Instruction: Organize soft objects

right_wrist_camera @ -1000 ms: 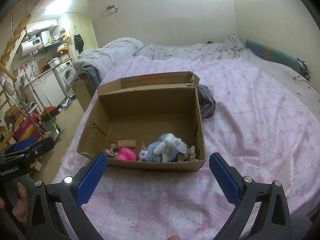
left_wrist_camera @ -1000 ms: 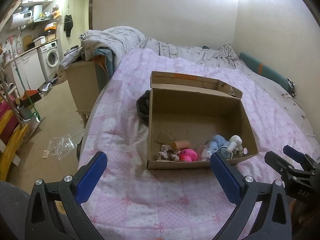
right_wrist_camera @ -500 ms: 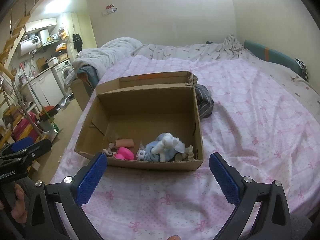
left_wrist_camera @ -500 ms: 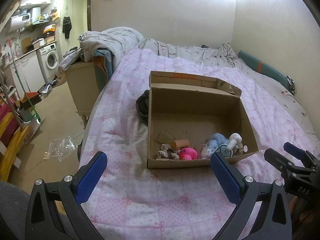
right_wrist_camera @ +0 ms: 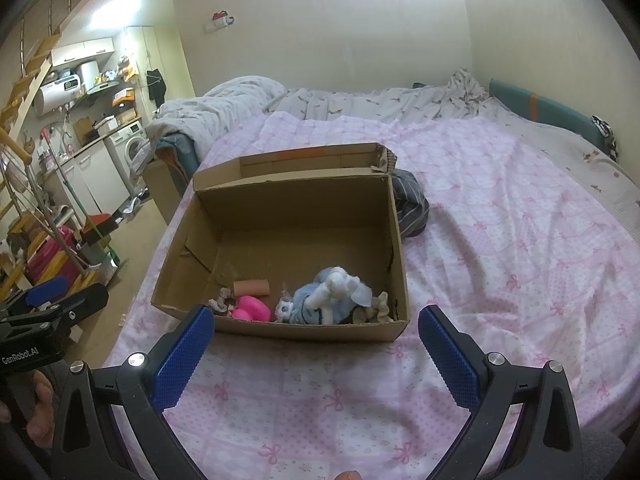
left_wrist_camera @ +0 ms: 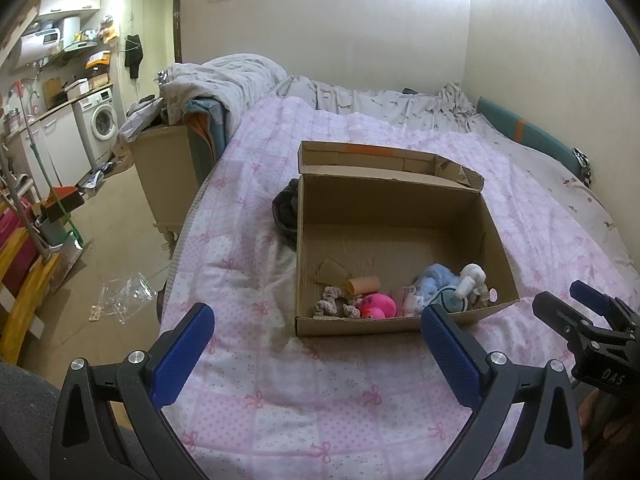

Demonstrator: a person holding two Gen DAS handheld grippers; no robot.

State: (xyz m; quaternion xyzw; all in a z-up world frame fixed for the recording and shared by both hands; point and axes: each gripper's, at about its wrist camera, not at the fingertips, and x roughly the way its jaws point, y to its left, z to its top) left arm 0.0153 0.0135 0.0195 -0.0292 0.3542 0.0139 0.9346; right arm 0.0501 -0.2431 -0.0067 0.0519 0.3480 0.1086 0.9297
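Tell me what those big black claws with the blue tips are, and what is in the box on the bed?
Those claws are grabbing tools. A person holds one in each hand, and each has a small camera looking out along its two fingers. One picture comes from the left gripper, the other from the right gripper. Both are open and hold nothing.

They hover over a bed with a pink quilt. On it sits an open cardboard box. Inside, near the front wall, lie a blue and white soft toy, a bright pink toy, a small peach roll and a scrunchie. A dark striped cloth lies outside, beside the box.
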